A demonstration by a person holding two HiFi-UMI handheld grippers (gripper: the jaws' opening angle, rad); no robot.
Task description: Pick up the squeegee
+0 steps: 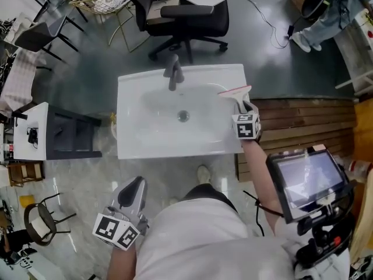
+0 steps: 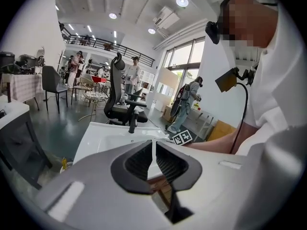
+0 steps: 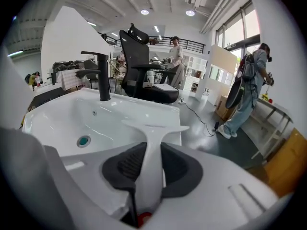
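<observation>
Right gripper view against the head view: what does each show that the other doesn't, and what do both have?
Only the right gripper view: the right gripper has its jaws closed on the squeegee handle, with a pad pressing each side.

Only the head view: the left gripper held low, short of the sink, plus the wooden platform and a screen at the right.

Both: the white sink, its dark faucet, the drain, the squeegee at the sink's right edge, and the black office chair beyond.
</observation>
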